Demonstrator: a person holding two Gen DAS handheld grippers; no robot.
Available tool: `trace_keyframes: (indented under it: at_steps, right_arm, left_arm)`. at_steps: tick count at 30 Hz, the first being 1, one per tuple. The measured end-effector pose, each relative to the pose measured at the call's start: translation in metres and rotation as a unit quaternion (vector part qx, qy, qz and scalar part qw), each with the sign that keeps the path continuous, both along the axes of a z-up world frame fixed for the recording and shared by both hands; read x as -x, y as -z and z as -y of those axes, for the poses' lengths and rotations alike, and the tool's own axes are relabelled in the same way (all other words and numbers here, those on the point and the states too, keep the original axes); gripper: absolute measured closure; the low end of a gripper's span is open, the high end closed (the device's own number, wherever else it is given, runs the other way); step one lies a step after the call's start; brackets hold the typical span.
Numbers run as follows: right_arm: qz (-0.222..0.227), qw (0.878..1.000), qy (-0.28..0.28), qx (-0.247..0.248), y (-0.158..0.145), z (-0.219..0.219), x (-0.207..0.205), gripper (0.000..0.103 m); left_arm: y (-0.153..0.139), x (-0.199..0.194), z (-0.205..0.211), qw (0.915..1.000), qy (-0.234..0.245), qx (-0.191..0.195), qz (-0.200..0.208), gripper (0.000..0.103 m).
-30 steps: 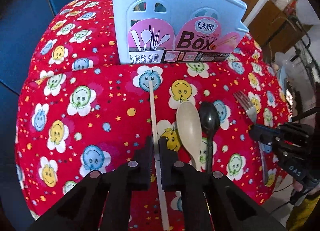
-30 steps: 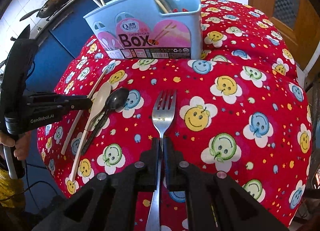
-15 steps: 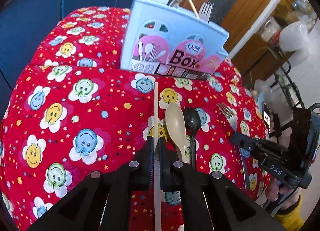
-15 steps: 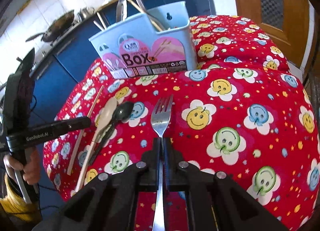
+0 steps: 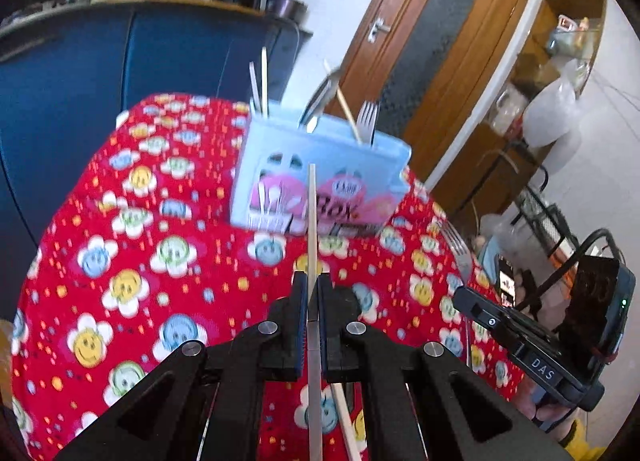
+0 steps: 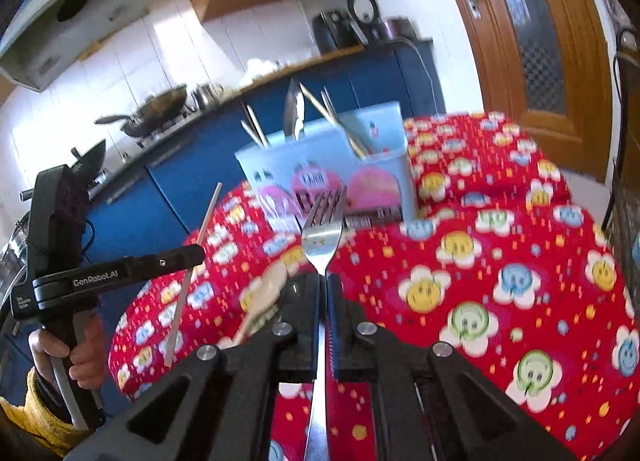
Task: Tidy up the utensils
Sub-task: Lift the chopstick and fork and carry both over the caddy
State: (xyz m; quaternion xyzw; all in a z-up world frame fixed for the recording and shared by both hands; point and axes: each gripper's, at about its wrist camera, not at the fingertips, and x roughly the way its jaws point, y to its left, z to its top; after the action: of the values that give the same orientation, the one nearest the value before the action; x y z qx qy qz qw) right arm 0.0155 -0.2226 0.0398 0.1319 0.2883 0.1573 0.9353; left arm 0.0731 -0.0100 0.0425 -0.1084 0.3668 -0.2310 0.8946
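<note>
We saw a surface covered by a red cloth (image 5: 132, 269) printed with smiley-faced flowers, and behind it a run of blue cabinets (image 5: 120, 61) under a counter. A wooden door (image 5: 432, 41) stood to the right of the cabinets.

Near the far edge of the cloth stood the light blue utensil box (image 5: 320, 181), upright, with a pink label across its front. Chopsticks, a fork and other metal pieces already stuck up out of its top; we could not tell which compartment held which.

Our left gripper (image 5: 313, 281) was clamped on a pale chopstick (image 5: 311, 213). The stick ran straight forward between the jaws, lifted off the cloth, its far tip showing in front of the box's label. In the right wrist view that gripper appeared at the left, gripped by a hand (image 6: 80, 357) in a yellow sleeve, with the stick slanting up through it.

Our right gripper (image 6: 323, 281) was clamped on the handle of a metal fork (image 6: 322, 237). The tines pointed ahead toward the box, and the fork was raised above the cloth.

A beige spoon (image 6: 266, 289) lay on the cloth just left of the right gripper, partly hidden by it and blurred.
</note>
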Motion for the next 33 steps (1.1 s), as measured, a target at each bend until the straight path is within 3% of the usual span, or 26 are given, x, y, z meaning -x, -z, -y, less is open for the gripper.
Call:
trace_keyframes:
  at_steps: [12,22,33]
  right_arm:
    - [0.067,0.997,0.029,-0.009,-0.037,0.015,-0.027,0.098]
    - [0.1,0.994,0.049,-0.01,-0.057,0.026,-0.072,0.098]
    - [0.143,0.987,0.065,-0.004,-0.07,0.031,-0.116,0.098]
  left_arm:
    - [-0.044,-0.043,-0.001,0.9971,-0.035,0.015,0.065,0.098]
    - [-0.081,-0.096,0.004,0.9874,-0.079,0.027,0.135,0.098]
    - [-0.086,-0.136,0.015,0.9744,-0.123,0.025,0.187,0.098]
